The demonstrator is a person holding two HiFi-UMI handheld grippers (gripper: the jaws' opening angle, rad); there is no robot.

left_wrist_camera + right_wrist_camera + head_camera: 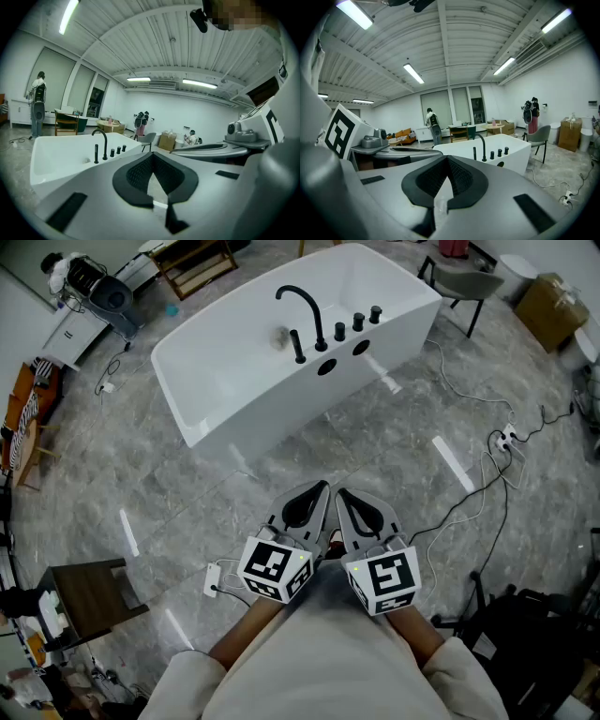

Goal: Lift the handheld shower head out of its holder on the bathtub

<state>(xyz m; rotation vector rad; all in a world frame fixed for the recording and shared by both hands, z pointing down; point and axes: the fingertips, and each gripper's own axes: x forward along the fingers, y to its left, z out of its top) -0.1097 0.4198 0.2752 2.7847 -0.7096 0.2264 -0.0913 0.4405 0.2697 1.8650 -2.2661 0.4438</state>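
The white bathtub (244, 395) stands on the marble floor ahead of me. On its near rim sit a black arched faucet (305, 306), three knobs (357, 322) and the thin black handheld shower head (298, 346), upright in its holder. Both grippers hang close to my body, well short of the tub. My left gripper (314, 491) and right gripper (342, 495) lie side by side, both shut and empty. The left gripper view shows the shower head (96, 153) left of the shut left gripper (152, 157). In the right gripper view the shower head (475, 153) stands beyond the shut right gripper (447, 160).
Cables (487, 465) trail over the floor to the right. A grey chair (464, 282) and a cardboard box (548, 296) stand behind the tub, and a dark wooden table (89, 592) at lower left. A power strip (217, 579) lies near my left gripper. A person (37, 105) stands far off.
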